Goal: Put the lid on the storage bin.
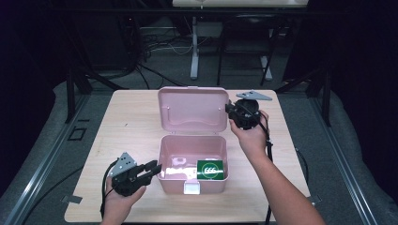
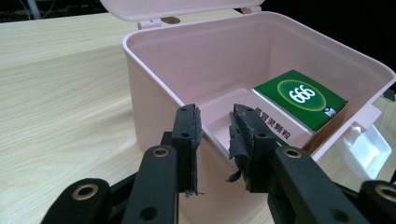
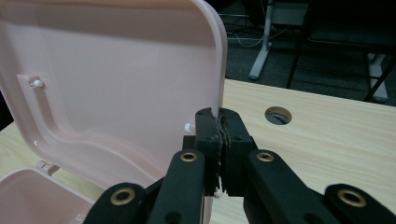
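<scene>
- Holding the lid upright is the step in hand: the right gripper has its jaws pressed together on the lid's right edge, and the right gripper view shows the thin pink rim caught between the pads.
- The box sits near the middle of the tabletop, a little toward the near edge, with its lid hinged at the far side and standing open.
- Inside, a green carton lies against the box's right wall, near its front; in the left gripper view it rests slightly tilted in that corner.
- The left gripper waits at the box's near left corner, jaws spread a little and holding nothing — the left gripper view shows the box wall running just past the gap between them.
- A white latch hangs off the front wall, toward the tabletop's near edge.
- My reading: the lid is about to be swung down. That calls for the right gripper to guide the rim forward in an arc while the left gripper steadies the box — or moves clear of the rim first.
</scene>
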`<state>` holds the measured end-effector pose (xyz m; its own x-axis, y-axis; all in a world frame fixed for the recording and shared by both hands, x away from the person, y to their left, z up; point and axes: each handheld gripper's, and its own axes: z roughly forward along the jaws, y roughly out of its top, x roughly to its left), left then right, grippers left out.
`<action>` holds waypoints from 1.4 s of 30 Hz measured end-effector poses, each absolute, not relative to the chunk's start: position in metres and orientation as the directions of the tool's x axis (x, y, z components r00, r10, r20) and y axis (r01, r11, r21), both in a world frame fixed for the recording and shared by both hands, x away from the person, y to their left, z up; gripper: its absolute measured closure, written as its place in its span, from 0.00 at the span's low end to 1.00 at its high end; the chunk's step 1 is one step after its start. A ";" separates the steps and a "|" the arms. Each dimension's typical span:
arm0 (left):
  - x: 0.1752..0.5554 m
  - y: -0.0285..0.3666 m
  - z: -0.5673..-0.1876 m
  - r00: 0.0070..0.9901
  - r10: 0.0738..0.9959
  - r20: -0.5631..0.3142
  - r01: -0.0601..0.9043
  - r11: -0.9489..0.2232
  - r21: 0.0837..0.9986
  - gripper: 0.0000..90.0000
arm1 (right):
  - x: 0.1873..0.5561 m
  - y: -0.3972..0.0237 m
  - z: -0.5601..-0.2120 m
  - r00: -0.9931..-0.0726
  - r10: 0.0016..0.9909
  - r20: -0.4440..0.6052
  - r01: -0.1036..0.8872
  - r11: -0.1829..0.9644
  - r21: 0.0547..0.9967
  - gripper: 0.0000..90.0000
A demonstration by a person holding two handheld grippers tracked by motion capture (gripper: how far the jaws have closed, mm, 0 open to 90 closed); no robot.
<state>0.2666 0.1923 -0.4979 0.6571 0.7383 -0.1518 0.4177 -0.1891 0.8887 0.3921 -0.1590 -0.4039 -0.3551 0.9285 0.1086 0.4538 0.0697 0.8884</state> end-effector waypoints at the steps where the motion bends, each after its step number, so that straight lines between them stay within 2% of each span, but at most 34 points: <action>1: 0.267 0.192 -0.498 0.657 0.738 -0.152 0.418 -0.189 0.889 0.79 | 0.391 -0.159 -0.404 -0.356 0.928 0.106 0.447 0.070 0.892 0.97; 29: 0.266 0.192 -0.498 0.654 0.741 -0.152 0.418 -0.186 0.889 0.79 | 0.356 -0.160 -0.407 -0.388 0.920 0.051 0.366 0.103 0.925 0.97; 35: 0.266 0.192 -0.498 0.654 0.741 -0.153 0.419 -0.187 0.889 0.79 | 0.349 -0.164 -0.411 -0.392 0.916 0.087 0.362 0.067 0.930 0.96; 42: 0.266 0.192 -0.498 0.653 0.741 -0.156 0.422 -0.186 0.887 0.79 | 0.341 -0.162 -0.411 -0.390 0.918 0.068 0.350 0.079 0.933 0.96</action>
